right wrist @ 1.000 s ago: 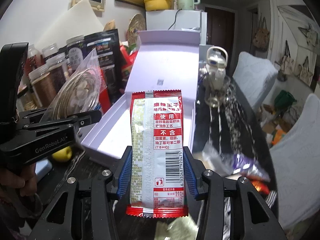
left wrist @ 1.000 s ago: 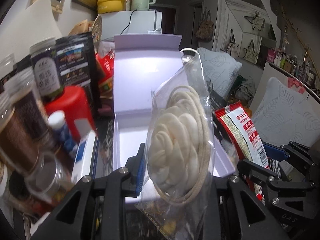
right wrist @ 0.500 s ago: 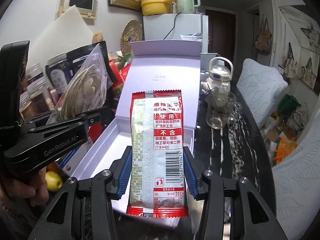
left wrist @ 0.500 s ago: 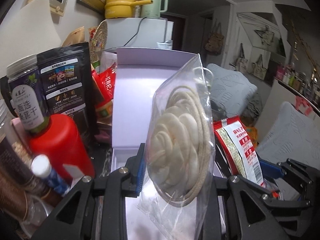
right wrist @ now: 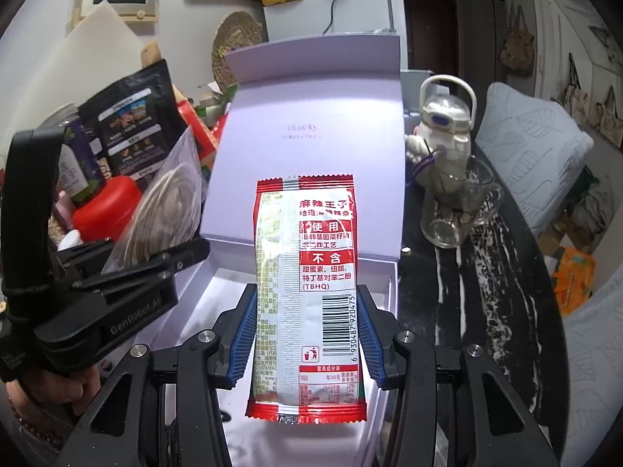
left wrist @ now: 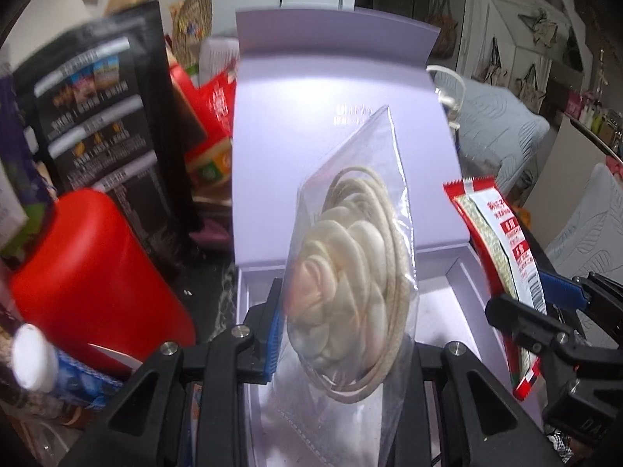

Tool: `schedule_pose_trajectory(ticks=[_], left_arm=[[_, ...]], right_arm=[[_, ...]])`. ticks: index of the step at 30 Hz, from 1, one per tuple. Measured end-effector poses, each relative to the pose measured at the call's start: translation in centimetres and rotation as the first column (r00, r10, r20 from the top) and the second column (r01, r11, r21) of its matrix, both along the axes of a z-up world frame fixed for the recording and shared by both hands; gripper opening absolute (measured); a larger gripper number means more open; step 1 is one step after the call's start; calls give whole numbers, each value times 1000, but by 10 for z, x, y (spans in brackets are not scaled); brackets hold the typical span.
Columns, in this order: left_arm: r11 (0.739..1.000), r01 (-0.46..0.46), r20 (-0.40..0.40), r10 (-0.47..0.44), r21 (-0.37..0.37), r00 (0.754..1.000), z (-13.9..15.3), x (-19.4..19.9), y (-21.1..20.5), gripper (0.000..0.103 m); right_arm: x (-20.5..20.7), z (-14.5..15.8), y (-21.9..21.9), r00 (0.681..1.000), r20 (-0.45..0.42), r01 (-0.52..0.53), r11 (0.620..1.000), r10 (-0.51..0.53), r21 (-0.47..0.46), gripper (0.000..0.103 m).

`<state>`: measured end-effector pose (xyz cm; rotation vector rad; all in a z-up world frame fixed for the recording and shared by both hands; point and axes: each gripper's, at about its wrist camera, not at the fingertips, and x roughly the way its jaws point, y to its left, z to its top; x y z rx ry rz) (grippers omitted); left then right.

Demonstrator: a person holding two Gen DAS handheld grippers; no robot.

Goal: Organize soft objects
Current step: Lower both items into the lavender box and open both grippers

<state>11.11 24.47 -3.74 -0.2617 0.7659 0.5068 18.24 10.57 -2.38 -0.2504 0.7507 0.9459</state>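
1. Between the fingers of the left gripper (left wrist: 342,334) stands a clear plastic bag holding a coil of cream rope and a pale plaited bun-shaped piece (left wrist: 350,280); the jaws are closed to the bag's width and clamp its lower half, so the bag rises upright above them.
2. Compared with a second ago, the open lilac cardboard box (left wrist: 459,272) fills more of the left wrist view and its tray now lies directly beneath and ahead of the fingertips; both grippers have moved in over it.
3. I judge this means the carrying is nearly done and lowering and releasing into the tray comes next.
4. The right gripper (right wrist: 307,334) is likewise closed on a red and white foil snack packet (right wrist: 307,272), pinched by its long edges between the blue ribbed pads (right wrist: 243,334); the packet stands upright over the box's near end.
5. Both grippers point forward towards the raised lid, the left one just to the left of the right and slightly ahead; left of the left gripper stands a red plastic container (left wrist: 93,280), close to the box wall.
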Motion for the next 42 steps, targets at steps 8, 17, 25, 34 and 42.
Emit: schedule_pose_trajectory(ticks=[8, 17, 25, 34, 42], left_arm=[[999, 15, -91, -20, -50, 996, -25, 12, 1, 27], [998, 10, -193, -22, -65, 981, -48, 23, -1, 27], [998, 0, -255, -17, -68, 967, -58, 32, -2, 27], [997, -9, -266, -11, -71, 964, -62, 38, -3, 27], [998, -18, -248, 1, -65, 969, -49, 36, -6, 33]], right_arm=[[13, -17, 9, 999, -41, 8, 999, -9, -38, 48], [14, -40, 20, 999, -49, 7, 993, -13, -115, 49], [18, -53, 25, 997, -72, 8, 988, -19, -153, 49], [16, -52, 22, 998, -51, 19, 987, -27, -160, 70], [15, -42, 15, 999, -41, 23, 989, -29, -146, 70]])
